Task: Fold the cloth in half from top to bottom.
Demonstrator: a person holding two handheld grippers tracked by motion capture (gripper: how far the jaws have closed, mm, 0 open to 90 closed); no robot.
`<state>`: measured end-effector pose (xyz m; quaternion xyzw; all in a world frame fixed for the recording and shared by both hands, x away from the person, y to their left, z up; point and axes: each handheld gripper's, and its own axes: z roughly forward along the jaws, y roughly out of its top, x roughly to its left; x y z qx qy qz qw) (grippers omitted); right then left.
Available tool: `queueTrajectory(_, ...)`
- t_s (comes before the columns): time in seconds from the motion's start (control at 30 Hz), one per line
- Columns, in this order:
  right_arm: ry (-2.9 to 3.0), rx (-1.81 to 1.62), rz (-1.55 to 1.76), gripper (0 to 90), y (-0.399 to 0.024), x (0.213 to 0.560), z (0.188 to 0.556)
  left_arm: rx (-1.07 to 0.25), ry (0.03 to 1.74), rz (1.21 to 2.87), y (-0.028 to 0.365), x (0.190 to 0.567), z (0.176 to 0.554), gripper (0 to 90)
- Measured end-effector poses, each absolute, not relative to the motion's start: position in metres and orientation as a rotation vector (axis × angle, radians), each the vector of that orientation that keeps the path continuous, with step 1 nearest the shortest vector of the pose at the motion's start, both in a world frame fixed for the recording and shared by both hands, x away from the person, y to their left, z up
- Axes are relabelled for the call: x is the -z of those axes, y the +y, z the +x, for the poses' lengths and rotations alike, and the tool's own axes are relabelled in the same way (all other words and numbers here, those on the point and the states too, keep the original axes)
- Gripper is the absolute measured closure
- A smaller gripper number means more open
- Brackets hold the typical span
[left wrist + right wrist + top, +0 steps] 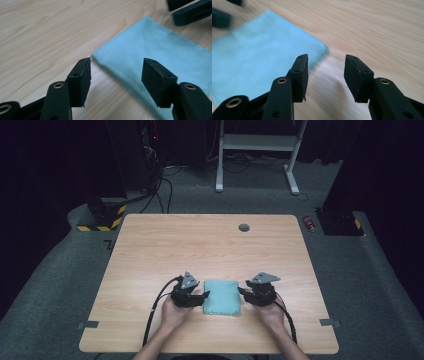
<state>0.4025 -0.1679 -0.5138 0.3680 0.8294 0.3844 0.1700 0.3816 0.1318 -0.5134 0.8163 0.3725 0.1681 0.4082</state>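
A folded light blue cloth (pixel 222 297) lies flat on the wooden table (pixel 200 245), near its front edge. My left gripper (pixel 205 296) sits at the cloth's left edge, open with nothing pinched. In the left gripper view its jaws (pixel 116 72) straddle the cloth's (pixel 155 47) near corner without pressing on it. At the cloth's right edge my right gripper (pixel 243 292) is open too. In the right gripper view its jaws (pixel 325 75) hover beside the cloth's (pixel 262 47) corner over bare wood. Each gripper view shows the other gripper (pixel 190 12) (pixel 220 17) across the cloth.
A round grey grommet (pixel 244 227) sits near the table's far edge. Grey tape tabs (pixel 87 324) (pixel 327 322) mark the front corners. Beyond the table are a white desk frame (pixel 257 150), cables and a black-and-yellow striped base (pixel 102 217) on grey carpet.
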Motion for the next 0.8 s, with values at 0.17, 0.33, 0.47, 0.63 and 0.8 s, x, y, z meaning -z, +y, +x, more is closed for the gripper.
queueTrajectory(0.17, 2.275, -1.024, 1.142, 53.2, -0.213, 0.515, 0.39, -0.442, 1.061, 2.026, 0.172, 0.518, 0.372, 39.8)
queueTrajectory(0.33, 2.21, -0.96, 1.238, 49.9, -0.245, 0.519, 0.382, -0.49, 1.206, 1.978, 0.205, 0.527, 0.369, 39.0)
queueTrajectory(0.47, 2.194, -0.946, 1.287, 43.9, -0.251, 0.522, 0.382, -0.516, 1.22, 1.983, 0.204, 0.527, 0.367, 36.0)
queueTrajectory(0.63, 2.186, -0.939, 1.31, 39.8, -0.248, 0.523, 0.384, -0.56, 1.218, 2.013, 0.196, 0.527, 0.365, 32.2)
queueTrajectory(0.8, 2.191, -0.94, 1.305, 38.8, -0.248, 0.523, 0.384, -0.557, 1.215, 2.013, 0.196, 0.528, 0.365, 31.5)
